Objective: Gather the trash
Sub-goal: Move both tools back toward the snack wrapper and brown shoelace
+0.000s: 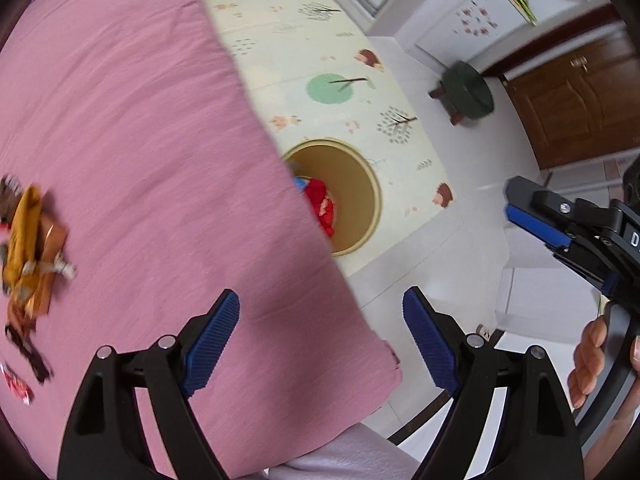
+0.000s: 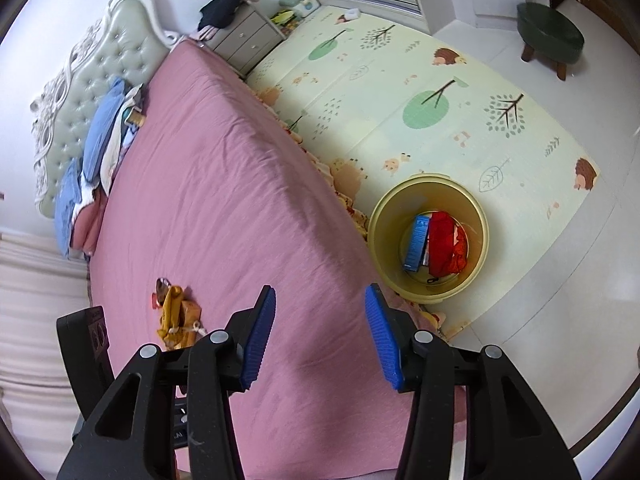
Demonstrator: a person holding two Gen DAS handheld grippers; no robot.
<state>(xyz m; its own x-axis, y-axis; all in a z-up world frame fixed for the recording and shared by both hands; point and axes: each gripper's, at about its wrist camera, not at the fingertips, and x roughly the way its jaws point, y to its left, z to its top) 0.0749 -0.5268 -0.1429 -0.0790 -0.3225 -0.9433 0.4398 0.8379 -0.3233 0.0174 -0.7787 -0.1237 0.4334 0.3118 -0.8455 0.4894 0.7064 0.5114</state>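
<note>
A: Quick pass. Where's the trash?

B: Small heap of wrappers (image 2: 176,316) on the pink bed (image 2: 224,184), near edge, left of both tools. Mustard-yellow piece on top, darker scraps around it. The left wrist view shows the same heap (image 1: 30,248) far left, blurred, so I can't sort the pieces.

A: And the bin?

B: Yellow bin (image 2: 378,216) on the play mat (image 2: 460,80), just beside the bed's right edge. Sensible spot, I'd say: a short carry from mattress to bin. It already holds a red crumpled bag (image 2: 446,240) and a blue box (image 2: 418,244).

A: Grippers?

B: Left gripper (image 1: 320,344) has its jaws wide apart, nothing between them, hanging over the bed corner. Right gripper (image 2: 320,332) is also spread, empty, above the near edge between heap and bin. In the left wrist view the right tool sits far right with a hand (image 1: 592,364) on its handle.

A: Why spread?

B: My guess: both are ready to pinch flat, flimsy wrappers. The heap lies to the left, so the left one looks better placed.

A: Progress?

B: Partway, judging by the bin contents. The heap is not yet collected.
</note>
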